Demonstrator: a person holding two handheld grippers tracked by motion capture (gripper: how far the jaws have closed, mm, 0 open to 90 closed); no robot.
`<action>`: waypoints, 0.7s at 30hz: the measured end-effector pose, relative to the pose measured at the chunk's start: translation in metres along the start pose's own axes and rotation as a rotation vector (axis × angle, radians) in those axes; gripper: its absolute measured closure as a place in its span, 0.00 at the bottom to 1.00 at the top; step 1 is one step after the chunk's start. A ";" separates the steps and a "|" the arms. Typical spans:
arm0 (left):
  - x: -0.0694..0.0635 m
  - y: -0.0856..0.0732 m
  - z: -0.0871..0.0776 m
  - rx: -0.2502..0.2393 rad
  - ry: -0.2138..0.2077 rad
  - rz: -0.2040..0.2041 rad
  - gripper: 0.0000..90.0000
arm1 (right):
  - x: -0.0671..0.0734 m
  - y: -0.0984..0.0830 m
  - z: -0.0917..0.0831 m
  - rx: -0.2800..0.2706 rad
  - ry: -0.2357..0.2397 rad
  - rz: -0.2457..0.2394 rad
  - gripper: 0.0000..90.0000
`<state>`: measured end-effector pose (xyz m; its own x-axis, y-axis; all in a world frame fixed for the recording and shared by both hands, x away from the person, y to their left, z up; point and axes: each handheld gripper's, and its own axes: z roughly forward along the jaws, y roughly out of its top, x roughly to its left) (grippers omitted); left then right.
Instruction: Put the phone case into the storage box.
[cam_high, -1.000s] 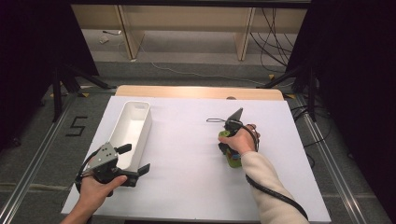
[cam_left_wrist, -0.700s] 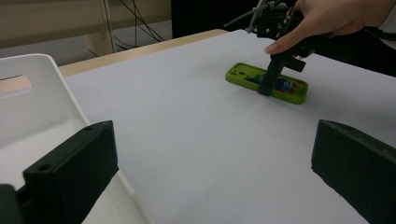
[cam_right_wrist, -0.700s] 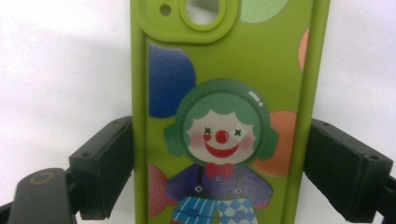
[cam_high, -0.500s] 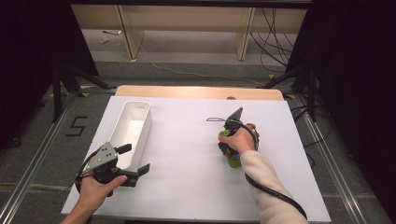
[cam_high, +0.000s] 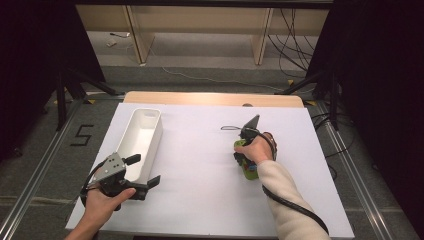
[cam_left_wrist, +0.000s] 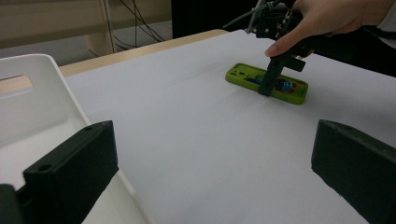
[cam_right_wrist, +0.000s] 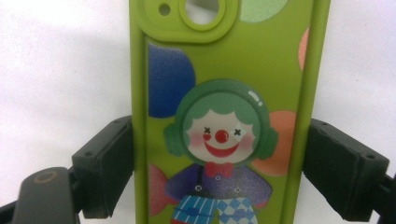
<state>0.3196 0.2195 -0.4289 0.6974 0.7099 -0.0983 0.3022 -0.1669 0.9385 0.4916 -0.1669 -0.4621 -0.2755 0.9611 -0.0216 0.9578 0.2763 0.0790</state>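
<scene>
A green phone case (cam_right_wrist: 224, 70) printed with a clown lies flat on the white table, right of the middle (cam_high: 250, 171). My right gripper (cam_right_wrist: 217, 172) points straight down over it, one black jaw against each long edge, closed on the case where it rests. The left gripper view shows the same grip from the side: the right gripper (cam_left_wrist: 273, 81) stands on the phone case (cam_left_wrist: 243, 74) under a hand. My left gripper (cam_high: 144, 171) hovers at the front left beside the white bin, open, with nothing but bare table between its jaws (cam_left_wrist: 212, 177).
A long white bin (cam_high: 150, 117) stands at the table's left, empty, its near end next to my left gripper; its rim (cam_left_wrist: 46, 93) shows close by. A wooden strip (cam_high: 210, 98) runs along the far edge. Cables lie on the floor behind.
</scene>
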 end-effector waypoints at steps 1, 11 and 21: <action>0.000 0.000 0.000 0.000 0.000 0.000 0.00 | 0.000 0.000 0.000 0.000 0.000 0.000 0.18; 0.000 0.000 0.000 0.000 -0.001 0.001 0.00 | 0.001 0.000 0.000 0.001 -0.005 0.002 0.18; 0.000 0.000 0.000 -0.001 -0.001 0.000 0.00 | 0.001 0.001 0.000 0.003 -0.005 0.001 0.19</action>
<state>0.3197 0.2199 -0.4288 0.6983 0.7090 -0.0985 0.3015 -0.1666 0.9388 0.4920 -0.1660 -0.4620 -0.2743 0.9613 -0.0269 0.9583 0.2755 0.0758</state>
